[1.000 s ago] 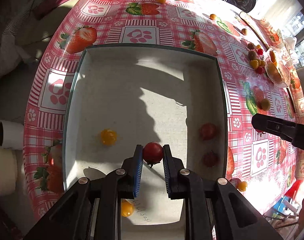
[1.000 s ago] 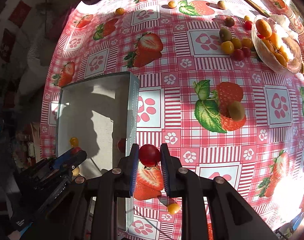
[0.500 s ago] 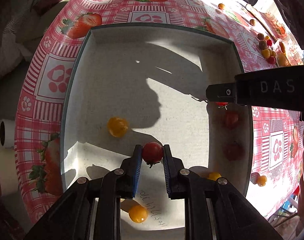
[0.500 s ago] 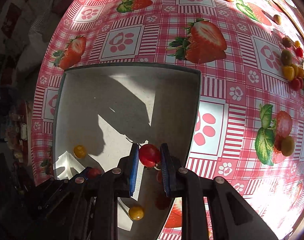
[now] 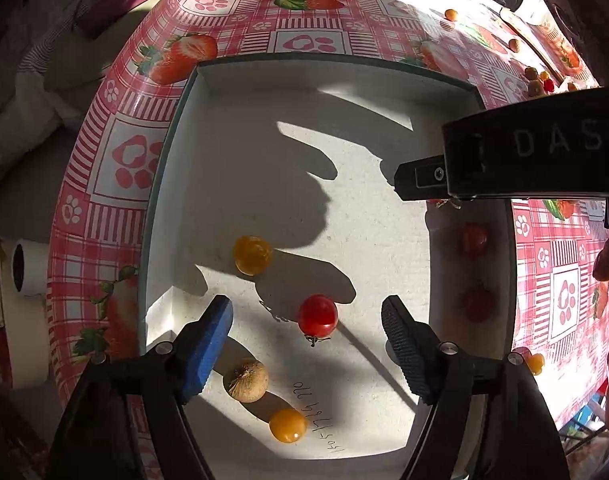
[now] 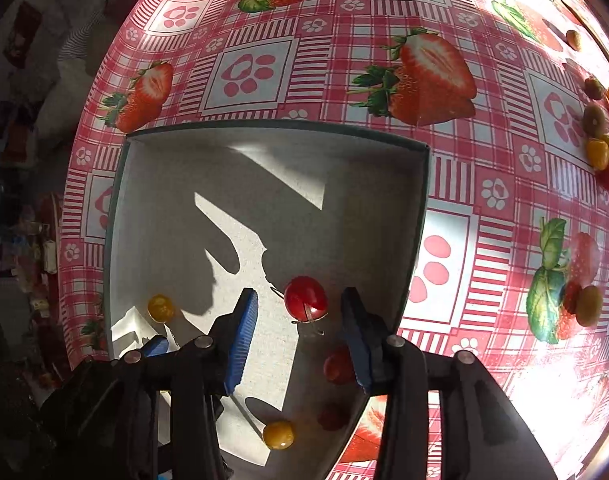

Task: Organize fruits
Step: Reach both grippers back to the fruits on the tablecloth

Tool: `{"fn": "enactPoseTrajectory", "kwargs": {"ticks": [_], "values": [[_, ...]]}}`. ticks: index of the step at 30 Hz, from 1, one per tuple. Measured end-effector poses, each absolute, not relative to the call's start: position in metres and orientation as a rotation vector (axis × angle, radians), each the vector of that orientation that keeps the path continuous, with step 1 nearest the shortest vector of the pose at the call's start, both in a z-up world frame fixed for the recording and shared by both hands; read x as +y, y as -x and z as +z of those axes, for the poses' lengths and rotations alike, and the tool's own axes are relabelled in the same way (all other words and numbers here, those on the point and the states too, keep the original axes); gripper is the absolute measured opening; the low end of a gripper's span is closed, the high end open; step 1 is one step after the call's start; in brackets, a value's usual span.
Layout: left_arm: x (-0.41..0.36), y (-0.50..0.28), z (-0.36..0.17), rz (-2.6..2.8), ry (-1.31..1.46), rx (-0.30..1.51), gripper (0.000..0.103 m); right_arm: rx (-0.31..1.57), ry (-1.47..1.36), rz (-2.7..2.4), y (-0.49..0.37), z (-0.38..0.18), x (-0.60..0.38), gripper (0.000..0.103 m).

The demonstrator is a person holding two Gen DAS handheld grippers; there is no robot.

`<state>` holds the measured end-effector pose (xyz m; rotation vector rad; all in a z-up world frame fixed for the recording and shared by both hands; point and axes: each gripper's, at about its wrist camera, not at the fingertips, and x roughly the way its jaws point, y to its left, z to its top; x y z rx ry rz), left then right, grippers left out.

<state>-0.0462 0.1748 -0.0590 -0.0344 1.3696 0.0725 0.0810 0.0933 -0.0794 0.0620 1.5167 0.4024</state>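
Lying in the tray (image 5: 176,184), a red tomato (image 5: 317,315) sits untouched between the left gripper's (image 5: 306,346) spread fingers (image 5: 208,340).

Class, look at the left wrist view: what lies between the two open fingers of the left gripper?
In the left wrist view, a red cherry tomato sits between the left gripper's spread fingers, touching neither, on the white tray floor beside handwritten numbers.

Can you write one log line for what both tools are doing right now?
left tool: open, red cherry tomato between its fingers | right tool: open, red tomato between its fingers | both over white tray
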Motion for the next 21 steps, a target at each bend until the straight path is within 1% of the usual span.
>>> {"fn": "enactPoseTrajectory", "kwargs": {"ticks": [2,4,8,14,21], "values": [[0.174,0.046,-0.057,0.063,0.033,1.38,0.079,1.494,-0.069,0.414,-0.08,-0.068,0.091,0.065],[0.173,0.047,-0.057,0.066,0.022,1.389,0.079,1.473,-0.086,0.42,-0.08,-0.057,0.087,0.07],[0.171,0.05,-0.046,0.06,0.026,1.385,0.079,1.431,-0.125,0.401,-0.072,-0.034,0.065,0.076],[0.153,0.055,-0.026,0.039,0.006,1.365,0.079,1.414,-0.143,0.299,-0.05,-0.021,-0.001,0.077],[0.111,0.066,-0.009,0.106,-0.003,1.338,0.079,1.434,-0.079,0.224,-0.028,-0.031,-0.092,0.077]]}}
